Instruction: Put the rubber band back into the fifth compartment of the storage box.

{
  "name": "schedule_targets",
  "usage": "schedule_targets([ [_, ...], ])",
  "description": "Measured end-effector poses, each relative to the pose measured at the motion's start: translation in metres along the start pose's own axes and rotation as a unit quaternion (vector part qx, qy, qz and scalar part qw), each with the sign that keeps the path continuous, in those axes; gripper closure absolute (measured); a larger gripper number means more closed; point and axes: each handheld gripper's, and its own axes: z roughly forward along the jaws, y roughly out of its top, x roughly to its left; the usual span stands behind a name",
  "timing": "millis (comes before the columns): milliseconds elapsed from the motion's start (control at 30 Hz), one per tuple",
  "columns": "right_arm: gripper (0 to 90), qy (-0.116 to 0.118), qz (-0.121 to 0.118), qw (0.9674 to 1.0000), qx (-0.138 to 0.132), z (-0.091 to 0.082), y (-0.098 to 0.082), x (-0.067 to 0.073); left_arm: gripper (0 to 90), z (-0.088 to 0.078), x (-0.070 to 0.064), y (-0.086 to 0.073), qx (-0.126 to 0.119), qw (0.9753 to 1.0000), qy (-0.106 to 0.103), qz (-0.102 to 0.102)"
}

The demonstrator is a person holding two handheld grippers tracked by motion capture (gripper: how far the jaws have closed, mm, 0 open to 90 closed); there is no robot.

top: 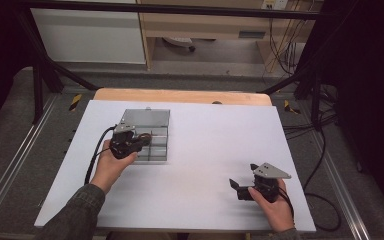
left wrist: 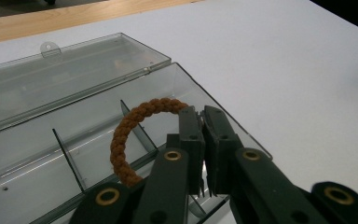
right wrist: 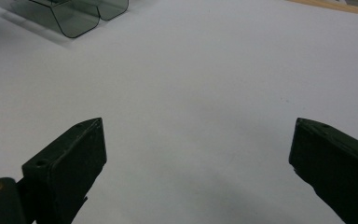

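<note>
A clear plastic compartment box (top: 150, 131) lies open on the white table, lid folded back; it also appears in the left gripper view (left wrist: 42, 116) and at the top left of the right gripper view (right wrist: 70, 14). My left gripper (left wrist: 201, 112) is shut on a brown braided bracelet (left wrist: 126, 135), holding it upright over the box's right-hand compartments. In the high view the left gripper (top: 139, 143) hovers over the box's near left part. My right gripper (top: 240, 186) stands open near the front right of the table, nothing between its jaws; the right gripper view (right wrist: 196, 154) shows bare table between them.
The white sheet (top: 205, 150) covers the table, with a wooden edge (top: 180, 95) at the back. Thin dividers (left wrist: 70, 158) split the box into compartments. Cables (top: 325, 165) trail off the right side. A black frame (top: 45, 70) surrounds the table.
</note>
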Motion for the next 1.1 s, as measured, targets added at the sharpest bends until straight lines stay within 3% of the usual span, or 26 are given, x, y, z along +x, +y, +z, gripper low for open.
schedule_targets([
  [1100, 4.1, 0.002, -0.001, 1.0000, 0.002, 0.001, 0.000, 0.000, 86.0, 0.006, 0.010, -0.016, 0.037, 0.9992, 0.009, -0.015],
])
